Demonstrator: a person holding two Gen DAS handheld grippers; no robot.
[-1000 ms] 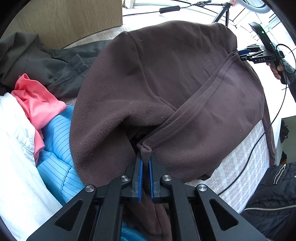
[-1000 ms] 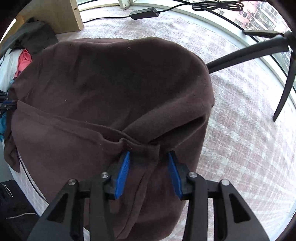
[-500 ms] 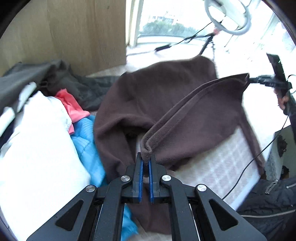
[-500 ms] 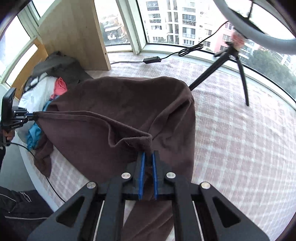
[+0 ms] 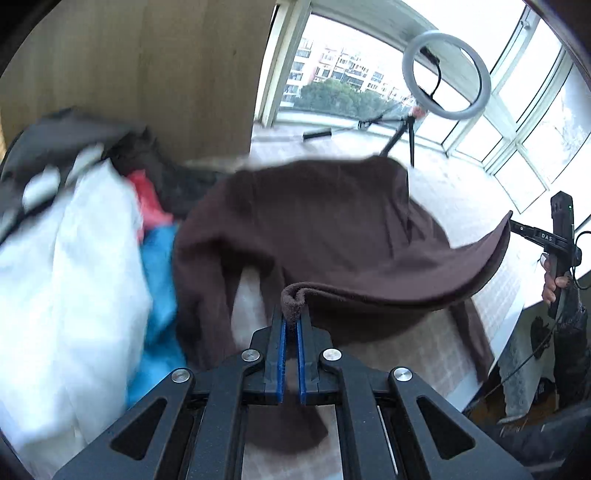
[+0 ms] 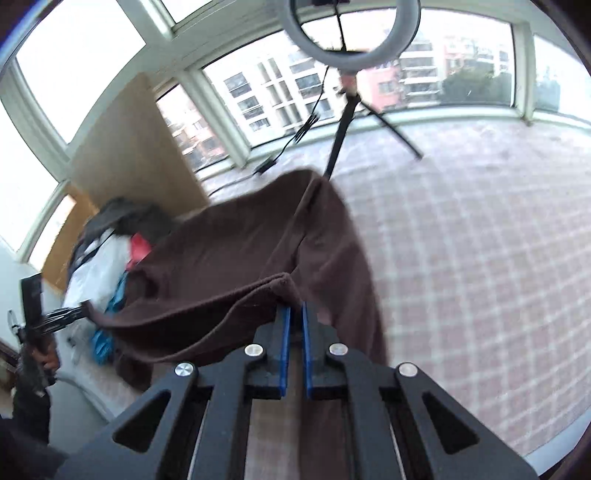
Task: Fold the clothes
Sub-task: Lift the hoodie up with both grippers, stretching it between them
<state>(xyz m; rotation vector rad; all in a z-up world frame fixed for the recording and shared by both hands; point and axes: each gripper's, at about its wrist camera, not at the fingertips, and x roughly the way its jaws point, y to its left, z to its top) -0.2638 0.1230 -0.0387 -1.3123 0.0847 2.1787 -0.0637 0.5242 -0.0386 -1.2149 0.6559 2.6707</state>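
**Two hand-held grippers lift a brown fleece garment by its hem**

The left hand-held gripper (image 5: 290, 317) is clamped on a rolled corner of the brown fleece garment (image 5: 332, 229). The right hand-held gripper (image 6: 293, 314) is likewise pinched closed on the opposite corner. The hem hangs stretched between them, sagging slightly. Ahead of both grippers the rest of the garment trails down onto a checked cloth surface (image 6: 461, 258). Its long axis runs away from the grippers, toward the ring light (image 6: 354, 26) by the window. The fleece looks soft, thick and limp, light enough to lift, likely to droop and bunch. Corners along the hem seem the surest holds. Left of the left gripper lies a pile of clothes (image 5: 74, 277): white, blue, pink and grey.
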